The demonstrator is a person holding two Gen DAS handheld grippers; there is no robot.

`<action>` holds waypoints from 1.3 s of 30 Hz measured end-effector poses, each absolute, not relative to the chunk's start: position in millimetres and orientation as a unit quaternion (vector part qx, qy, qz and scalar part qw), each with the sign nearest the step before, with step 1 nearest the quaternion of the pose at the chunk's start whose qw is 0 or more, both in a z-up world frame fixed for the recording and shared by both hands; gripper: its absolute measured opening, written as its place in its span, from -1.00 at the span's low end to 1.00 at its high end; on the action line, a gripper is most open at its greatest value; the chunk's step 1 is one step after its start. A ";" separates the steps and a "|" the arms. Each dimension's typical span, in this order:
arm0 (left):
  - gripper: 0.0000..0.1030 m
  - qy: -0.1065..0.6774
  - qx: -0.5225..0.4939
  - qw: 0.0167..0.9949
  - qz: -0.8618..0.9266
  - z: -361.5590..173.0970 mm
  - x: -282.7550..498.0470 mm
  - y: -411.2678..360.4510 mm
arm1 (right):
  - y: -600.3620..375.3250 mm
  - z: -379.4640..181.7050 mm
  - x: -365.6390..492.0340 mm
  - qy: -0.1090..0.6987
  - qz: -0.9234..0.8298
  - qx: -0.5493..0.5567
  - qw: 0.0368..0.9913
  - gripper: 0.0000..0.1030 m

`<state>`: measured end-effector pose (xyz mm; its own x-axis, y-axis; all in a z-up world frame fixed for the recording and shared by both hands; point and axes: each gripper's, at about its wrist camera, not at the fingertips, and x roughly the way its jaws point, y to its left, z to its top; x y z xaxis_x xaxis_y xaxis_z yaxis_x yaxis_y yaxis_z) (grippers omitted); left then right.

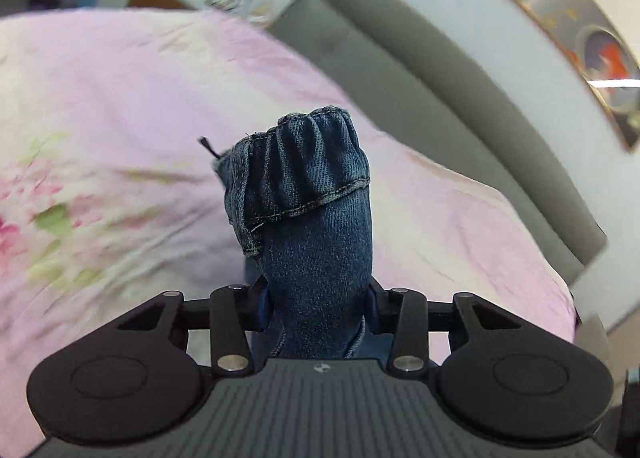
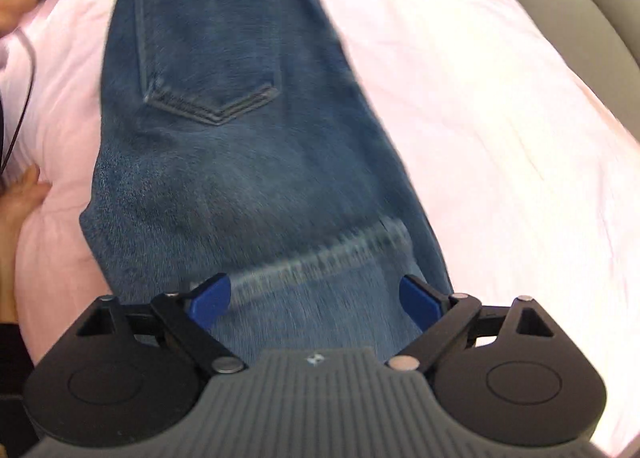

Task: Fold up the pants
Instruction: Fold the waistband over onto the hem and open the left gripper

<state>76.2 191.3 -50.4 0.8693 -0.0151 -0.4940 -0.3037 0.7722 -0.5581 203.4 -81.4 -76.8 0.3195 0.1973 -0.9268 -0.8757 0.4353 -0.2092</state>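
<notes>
In the left wrist view, your left gripper (image 1: 318, 304) had its jaws closed on a bunched part of the jeans (image 1: 308, 209). The denim stood up between the jaws, its stitched hem crumpled at the top, well above the pink floral bed sheet (image 1: 120, 117). Beyond the jaws ran a grey padded headboard (image 1: 420, 69). No readable writing showed on the denim.

In the right wrist view, your right gripper (image 2: 316, 298) held its jaws wide, blue pads (image 2: 210, 300) apart over the jeans (image 2: 240, 157) without pressing them. Ahead of the jaws lay a back pocket (image 2: 208, 45); its stitching was blurred, no label legible.
</notes>
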 end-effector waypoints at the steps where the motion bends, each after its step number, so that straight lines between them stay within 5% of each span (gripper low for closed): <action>1: -0.08 0.240 -0.298 0.922 0.064 -40.6 81.7 174.0 | -90.2 -74.7 205.4 0.453 0.364 -0.368 0.726 0.70; 7: -0.07 0.254 -0.072 0.965 -0.011 -16.0 93.4 50.2 | -144.7 -62.8 187.9 0.465 0.316 -0.337 0.756 0.70; 14: -0.07 0.305 0.196 0.928 -0.082 -74.4 100.8 -87.9 | -202.7 -59.7 162.2 0.479 0.293 -0.299 0.772 0.70; 19: -0.06 0.343 0.286 0.887 -0.117 -120.2 98.8 -131.7 | -234.8 -72.9 154.9 0.496 0.278 -0.269 0.777 0.70; 32: 0.54 0.388 0.152 0.887 -0.200 -106.8 107.8 -106.0 | -252.7 -76.3 139.5 0.497 0.274 -0.234 0.789 0.70; 39: 0.55 0.383 0.051 0.896 -0.221 -75.8 96.8 -67.5 | -252.2 -55.8 135.3 0.485 0.248 -0.199 0.815 0.71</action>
